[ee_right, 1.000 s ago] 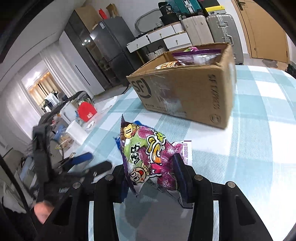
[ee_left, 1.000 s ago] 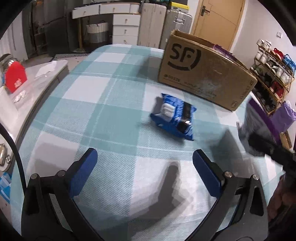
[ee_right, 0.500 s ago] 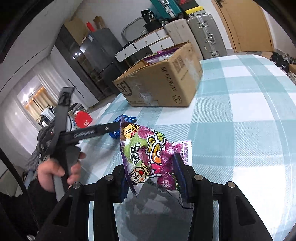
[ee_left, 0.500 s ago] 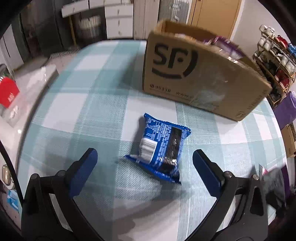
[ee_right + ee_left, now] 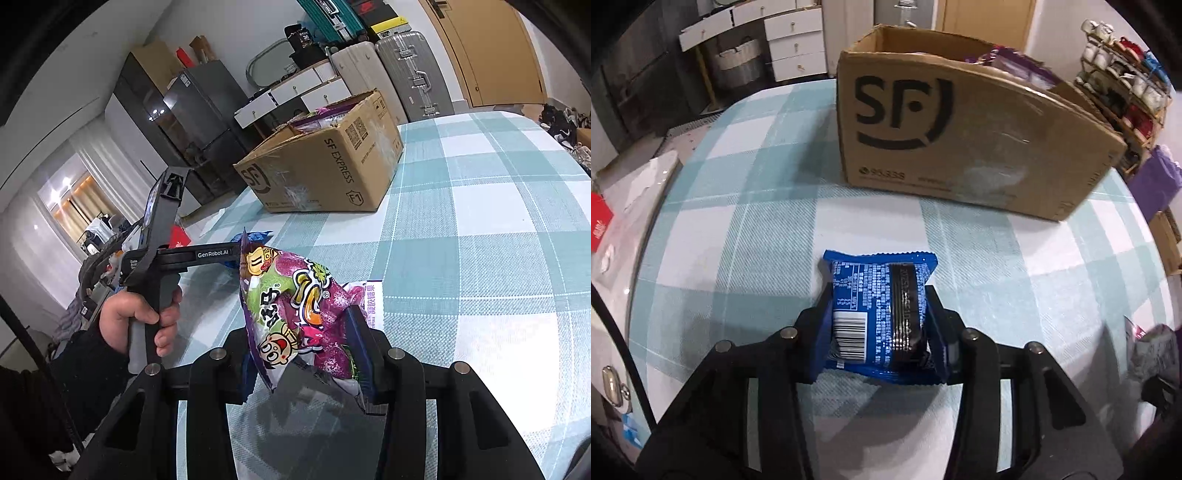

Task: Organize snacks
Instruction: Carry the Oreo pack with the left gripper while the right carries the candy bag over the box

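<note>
Here, low in the left wrist view, the left gripper (image 5: 879,325) is closing on the blue snack packet (image 5: 879,310), which lies flat on the checked tablecloth (image 5: 738,240) with both pads against its sides. Above it, in the upper centre, stands the cardboard box (image 5: 960,140), near but apart. In the right wrist view, a hand (image 5: 136,321) at the left edge holds that tool, and at lower centre the right gripper (image 5: 306,354) is clamped on the purple candy bag (image 5: 295,306), held upright off the cloth. The slick, puffy packet could squirt out or tear if the squeeze lands off-centre. The bag could swing and catch the box rim. The box's contents are mostly hidden; only 1 or 2 purple wrappers peek out.
</note>
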